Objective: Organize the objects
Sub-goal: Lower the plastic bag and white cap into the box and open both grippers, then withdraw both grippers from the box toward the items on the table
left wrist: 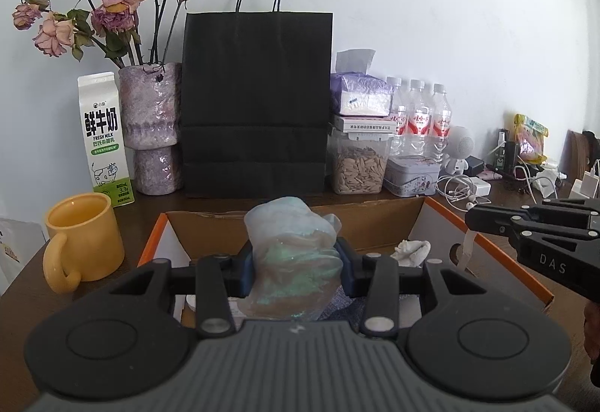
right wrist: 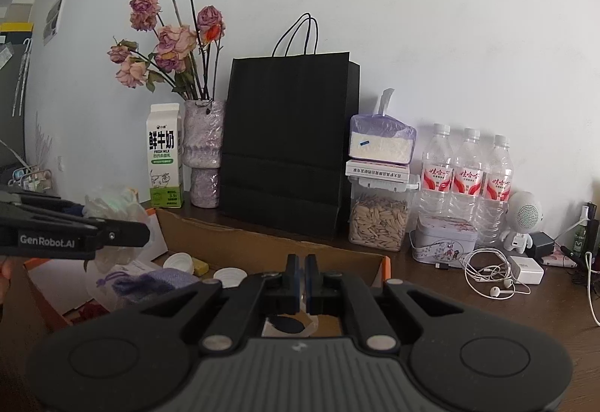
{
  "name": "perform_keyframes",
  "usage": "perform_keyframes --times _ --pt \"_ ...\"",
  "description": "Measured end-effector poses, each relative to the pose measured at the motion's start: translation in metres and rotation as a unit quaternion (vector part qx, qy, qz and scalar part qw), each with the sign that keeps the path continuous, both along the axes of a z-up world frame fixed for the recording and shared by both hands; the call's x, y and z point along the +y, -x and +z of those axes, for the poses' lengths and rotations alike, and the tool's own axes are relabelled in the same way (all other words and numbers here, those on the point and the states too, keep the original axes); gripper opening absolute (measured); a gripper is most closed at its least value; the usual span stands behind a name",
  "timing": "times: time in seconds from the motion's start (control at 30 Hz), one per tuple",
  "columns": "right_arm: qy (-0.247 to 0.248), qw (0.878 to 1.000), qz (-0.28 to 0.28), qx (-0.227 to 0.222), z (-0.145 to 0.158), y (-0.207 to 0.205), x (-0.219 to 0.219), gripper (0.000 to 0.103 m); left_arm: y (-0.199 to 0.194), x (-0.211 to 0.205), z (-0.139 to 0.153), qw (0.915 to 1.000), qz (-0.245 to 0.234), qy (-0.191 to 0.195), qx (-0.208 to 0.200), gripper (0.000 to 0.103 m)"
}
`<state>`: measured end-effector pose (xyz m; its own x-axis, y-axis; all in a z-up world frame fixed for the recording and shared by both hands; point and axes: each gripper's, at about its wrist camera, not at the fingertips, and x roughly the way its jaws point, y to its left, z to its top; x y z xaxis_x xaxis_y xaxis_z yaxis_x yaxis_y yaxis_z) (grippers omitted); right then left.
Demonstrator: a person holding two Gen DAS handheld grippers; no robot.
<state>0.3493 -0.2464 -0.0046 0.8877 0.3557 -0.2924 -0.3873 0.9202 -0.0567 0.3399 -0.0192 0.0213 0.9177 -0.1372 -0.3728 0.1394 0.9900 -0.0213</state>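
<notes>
Left gripper (left wrist: 296,267) pinches a crumpled translucent plastic bag (left wrist: 296,254), held above the orange-edged cardboard box (left wrist: 378,220). Right gripper (right wrist: 302,280) hangs over the box, fingers pressed together, nothing between them.

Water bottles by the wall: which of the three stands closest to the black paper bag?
The leftmost water bottle, beside the seed container; the other two stand farther right, away from the black paper bag.

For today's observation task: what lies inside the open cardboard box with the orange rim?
Inside the cardboard box: two white round lids, a purple drawstring pouch, a yellow block, crumpled white paper. The hand-held grippers cover the rest.
</notes>
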Motion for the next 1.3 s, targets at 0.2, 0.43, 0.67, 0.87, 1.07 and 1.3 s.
perform_keyframes --times 0.2,0.43,0.67,0.87,1.07,1.3 --pt "-0.005 1.000 -0.003 0.017 -0.002 0.001 0.000 0.030 0.007 -0.002 -0.004 0.9999 0.005 -0.006 -0.011 0.096" --pt "0.001 1.000 -0.015 0.023 -0.006 0.004 0.007 0.103 0.007 0.004 -0.007 0.9991 0.035 -0.013 -0.019 0.103" --pt "0.008 0.999 -0.005 0.035 -0.011 0.006 0.013 0.103 0.009 0.006 -0.010 0.9991 0.036 -0.011 -0.022 0.103" --pt "0.006 0.999 0.000 0.034 -0.011 0.011 0.015 0.103 0.016 0.007 -0.012 0.9986 0.039 -0.007 -0.035 0.103" --pt "0.012 1.000 0.003 0.028 -0.012 0.023 0.018 0.103 0.025 0.008 -0.012 0.9984 0.037 -0.008 -0.043 0.103" --pt "0.015 1.000 0.001 0.015 -0.010 0.040 0.015 0.103 0.041 0.011 -0.015 0.9978 0.043 -0.017 -0.048 0.103"
